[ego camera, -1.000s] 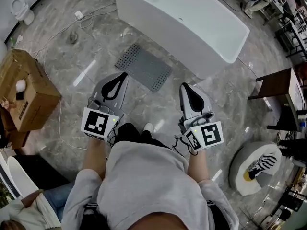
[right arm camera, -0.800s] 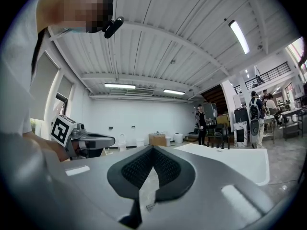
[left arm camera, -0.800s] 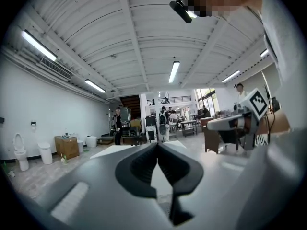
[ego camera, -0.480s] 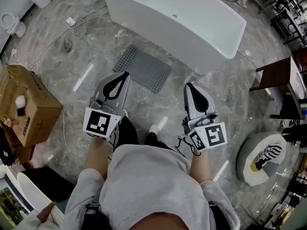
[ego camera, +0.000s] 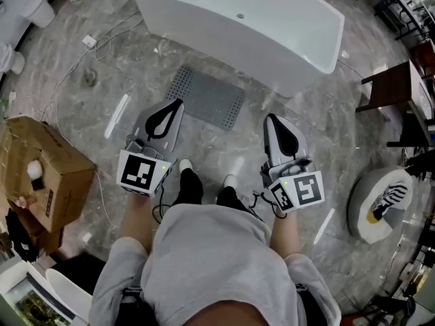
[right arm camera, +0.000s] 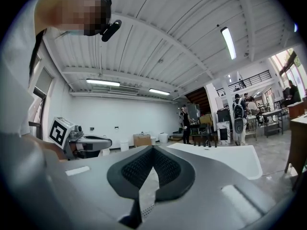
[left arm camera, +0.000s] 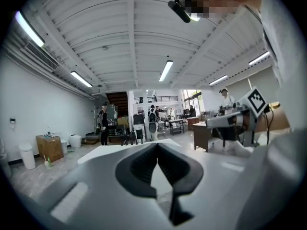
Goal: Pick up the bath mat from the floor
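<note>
At far left, on the grey marble floor (ego camera: 81, 60), an open cardboard box (ego camera: 41, 175), well apart from the work. Next along, the left gripper (ego camera: 178, 104), held above the floor and pointed roughly level toward the white bathtub (ego camera: 238, 19); jaws pressed together with nothing between them. Just ahead of that tip and a little to its right, the grey perforated bath mat (ego camera: 207, 97), flat on the floor close beside the tub's near wall, untouched. Long axis slanted from upper left to lower right in the head view, about parallel to the tub's side. Further right, the right gripper (ego camera: 270, 118), likewise closed tight and empty, its tip off the mat's lower-right end and a little apart from it. Of the 2, the left looks nearer, lined up with the mat's near long edge toward its left end, though well above it. Likely needs for the pickup: jaws spread first, then a drop to floor level and a bite on 1 edge or corner. Thin and flat, so probably awkward to get a pad under. At far right, a dark wooden table (ego camera: 401, 94).
</note>
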